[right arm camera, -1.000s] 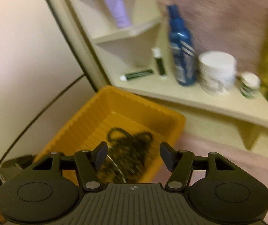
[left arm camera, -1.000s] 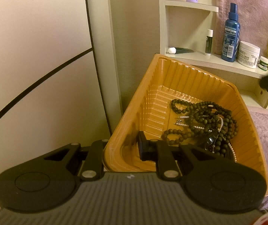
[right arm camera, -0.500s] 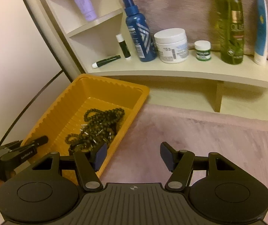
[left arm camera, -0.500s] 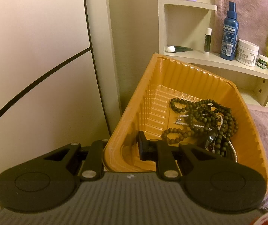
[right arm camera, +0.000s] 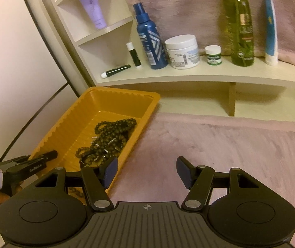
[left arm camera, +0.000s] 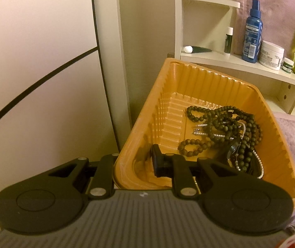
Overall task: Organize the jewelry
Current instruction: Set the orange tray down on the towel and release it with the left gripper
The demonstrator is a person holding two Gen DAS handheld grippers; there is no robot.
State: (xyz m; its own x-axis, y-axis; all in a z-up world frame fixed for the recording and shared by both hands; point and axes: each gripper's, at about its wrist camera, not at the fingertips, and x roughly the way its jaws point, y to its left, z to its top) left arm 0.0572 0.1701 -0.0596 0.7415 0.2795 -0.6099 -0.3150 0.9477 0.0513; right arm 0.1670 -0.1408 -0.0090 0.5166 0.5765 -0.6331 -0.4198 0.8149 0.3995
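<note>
An orange ribbed plastic tray (left arm camera: pixel 188 82) holds a tangle of dark bead strands (left arm camera: pixel 226 124) mixed with a thin pearl-like chain. My left gripper (left arm camera: pixel 135 165) is shut on the tray's near left wall, one finger outside and one inside. In the right wrist view the same tray (right arm camera: pixel 114 101) and dark bead strands (right arm camera: pixel 110 138) lie at the left, with the left gripper (right arm camera: pixel 44 157) clamped on its near corner. My right gripper (right arm camera: pixel 147 172) is open and empty, over the pink fuzzy cloth (right arm camera: pixel 230 155) just right of the tray.
A cream corner shelf (right arm camera: pixel 188 74) behind the tray carries a blue spray bottle (right arm camera: pixel 150 41), a white jar (right arm camera: pixel 181 51), a small green-label pot, a tall green bottle (right arm camera: pixel 239 31) and tubes. A pale wall panel stands close on the left.
The right gripper has swung from above the tray to the right, over the pink cloth, still open. The left gripper has kept its hold on the tray wall.
</note>
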